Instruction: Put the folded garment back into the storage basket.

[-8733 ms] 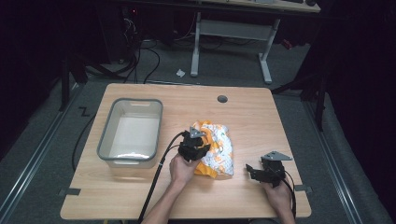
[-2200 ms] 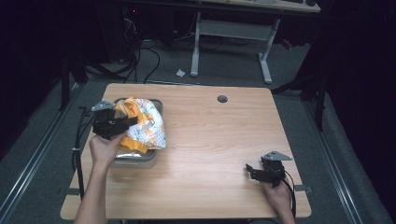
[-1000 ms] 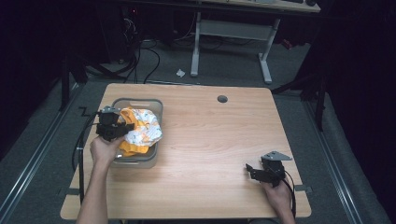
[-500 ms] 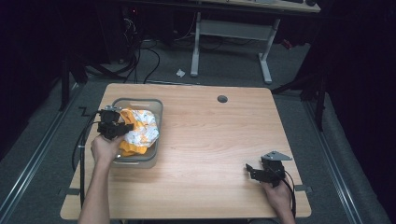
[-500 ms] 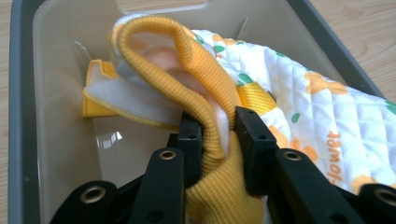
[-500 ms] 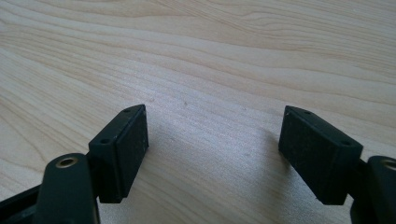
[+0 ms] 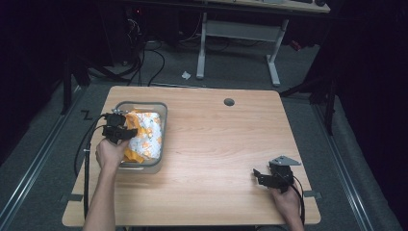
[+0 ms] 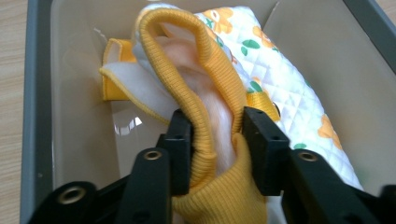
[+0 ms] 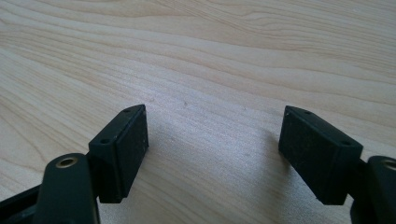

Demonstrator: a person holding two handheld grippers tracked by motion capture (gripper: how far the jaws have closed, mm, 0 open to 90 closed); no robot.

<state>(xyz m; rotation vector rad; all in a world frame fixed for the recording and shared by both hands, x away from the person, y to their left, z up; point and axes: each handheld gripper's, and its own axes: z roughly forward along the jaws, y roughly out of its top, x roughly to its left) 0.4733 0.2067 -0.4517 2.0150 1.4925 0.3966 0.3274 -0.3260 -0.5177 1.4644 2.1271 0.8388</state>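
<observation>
From above, we see a wooden desk (image 7: 216, 144) with a person's forearms coming in from the bottom edge. On the left part of the desk stands a clear plastic bin (image 7: 161, 113). Inside it lies a quilted white garment (image 7: 146, 134) printed with orange and green shapes and trimmed in yellow-orange ribbing.

Our left gripper (image 7: 126, 133) reaches over the bin's left side. In the left gripper view, its jaws have just been opening and now stand partly apart with a fold of the ribbed yellow cuff (image 8: 217, 135) between them. The fabric fills the gap and touches both pads, but we cannot tell whether they press on it. The rest of the garment rests against the bin's floor and far wall.

Our right gripper (image 7: 260, 175) sits well apart, near the desk's lower right corner. Its jaws stand wide open over bare wood, holding nothing.
</observation>
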